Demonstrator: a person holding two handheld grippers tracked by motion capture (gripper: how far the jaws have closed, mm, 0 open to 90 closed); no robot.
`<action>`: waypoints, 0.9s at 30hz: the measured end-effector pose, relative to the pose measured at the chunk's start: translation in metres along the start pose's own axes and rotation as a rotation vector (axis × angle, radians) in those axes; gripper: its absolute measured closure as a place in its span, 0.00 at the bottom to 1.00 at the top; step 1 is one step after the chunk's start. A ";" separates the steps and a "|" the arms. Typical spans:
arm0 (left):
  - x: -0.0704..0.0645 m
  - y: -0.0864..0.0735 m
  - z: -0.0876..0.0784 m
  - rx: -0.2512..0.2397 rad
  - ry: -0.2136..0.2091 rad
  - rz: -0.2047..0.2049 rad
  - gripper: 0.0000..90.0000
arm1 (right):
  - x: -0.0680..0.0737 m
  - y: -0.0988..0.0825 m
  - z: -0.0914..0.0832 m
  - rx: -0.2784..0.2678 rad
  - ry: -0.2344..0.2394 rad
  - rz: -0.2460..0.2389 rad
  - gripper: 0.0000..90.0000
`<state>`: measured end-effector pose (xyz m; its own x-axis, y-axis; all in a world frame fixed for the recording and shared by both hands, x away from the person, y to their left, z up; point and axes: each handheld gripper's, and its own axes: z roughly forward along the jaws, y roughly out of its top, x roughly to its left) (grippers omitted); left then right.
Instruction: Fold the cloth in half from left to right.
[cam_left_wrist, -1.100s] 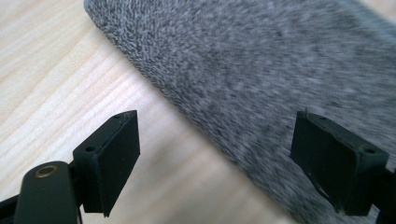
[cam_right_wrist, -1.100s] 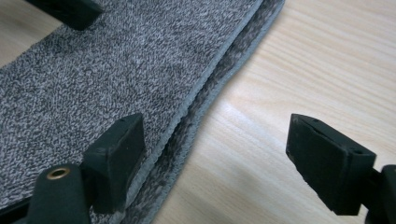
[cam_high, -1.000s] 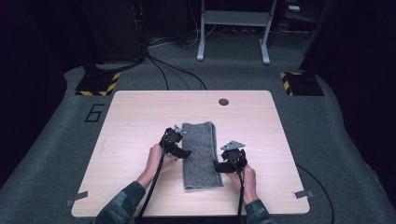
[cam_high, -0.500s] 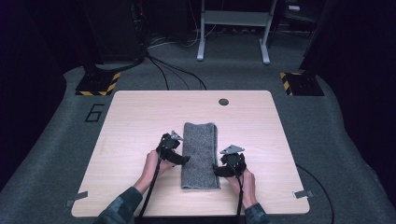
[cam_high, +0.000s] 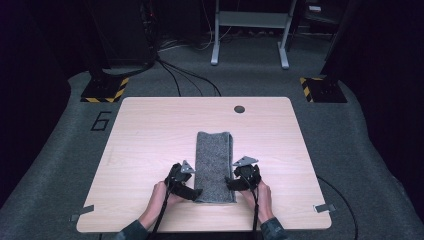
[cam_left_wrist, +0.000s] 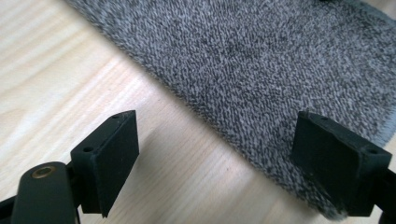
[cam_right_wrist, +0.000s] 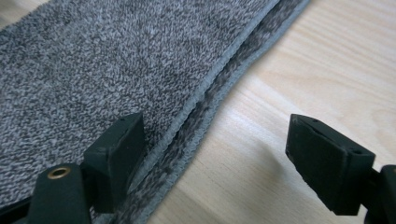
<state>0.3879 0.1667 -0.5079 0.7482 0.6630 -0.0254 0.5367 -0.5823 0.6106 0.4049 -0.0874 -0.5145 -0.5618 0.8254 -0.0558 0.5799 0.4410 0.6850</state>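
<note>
The grey folded towel (cam_high: 214, 165) lies mid-worktop (cam_high: 150, 130), its long axis running from near edge to far edge. The left tool (cam_high: 187, 187) and right tool (cam_high: 239, 181), both gaping and empty, flank its near corners, equally close.

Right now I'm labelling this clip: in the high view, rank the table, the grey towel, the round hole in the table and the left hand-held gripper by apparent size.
1. Table
2. Grey towel
3. Left hand-held gripper
4. Round hole
</note>
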 end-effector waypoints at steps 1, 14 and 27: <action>-0.001 -0.001 -0.001 -0.004 0.004 0.006 0.16 | 0.001 0.000 -0.002 -0.006 0.001 0.007 0.21; -0.002 -0.009 -0.013 -0.034 -0.012 0.009 0.15 | 0.001 -0.007 -0.011 -0.012 0.075 -0.006 0.19; 0.069 0.034 -0.002 -0.087 0.010 -0.136 0.10 | -0.036 0.042 -0.001 -0.032 0.119 0.036 0.18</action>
<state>0.4573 0.1935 -0.4872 0.6670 0.7376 -0.1052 0.5965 -0.4441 0.6685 0.4488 -0.0993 -0.4830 -0.6081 0.7920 0.0550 0.5829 0.3984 0.7082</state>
